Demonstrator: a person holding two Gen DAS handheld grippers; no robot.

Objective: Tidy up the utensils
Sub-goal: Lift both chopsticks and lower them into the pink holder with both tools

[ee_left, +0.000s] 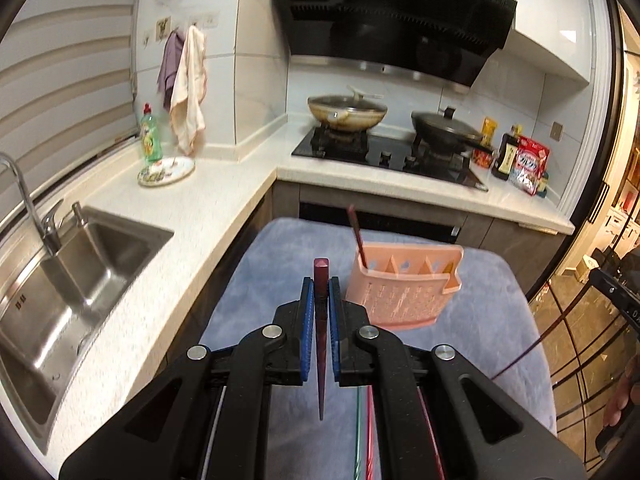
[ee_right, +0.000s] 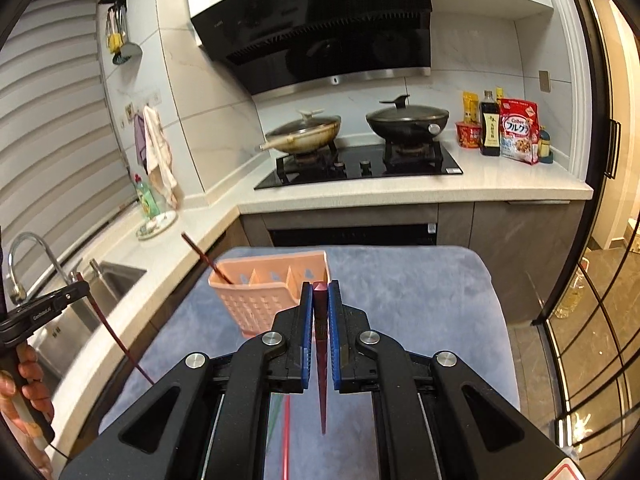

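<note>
Item 1: left gripper [ee_left: 321, 292], blue-padded fingers [ee_left: 307, 300] pinched on a dark red chopstick [ee_left: 321, 320]; blunt end stuck out past the tips, thin end pointed back under the gripper body.

Item 2: right gripper [ee_right: 320, 296], fingers [ee_right: 334, 304] likewise pinched on a second dark red chopstick [ee_right: 320, 344], same orientation.

Item 3: pink utensil holder [ee_left: 404, 288], perforated front, several compartments, stood upright on a blue-grey cloth [ee_left: 480, 300] covering the tabletop, just ahead of both grippers. A third chopstick [ee_left: 356, 236] leaned in its end compartment, far left as seen from the left wrist cam.

Item 4: red and green thin sticks [ee_left: 366, 432] lay on the cloth beneath the left gripper; type unclear.

Item 5: background, kitchen. Steel sink [ee_left: 80, 264] w/ tap at left; green detergent bottle [ee_left: 151, 136] beside a plate [ee_left: 166, 170]; hob w/ two lidded pans [ee_right: 304, 132]; condiment packets at right.

Item 6: a hand [ee_right: 28, 384] on the left gripper's grip, seen from the right wrist cam.
</note>
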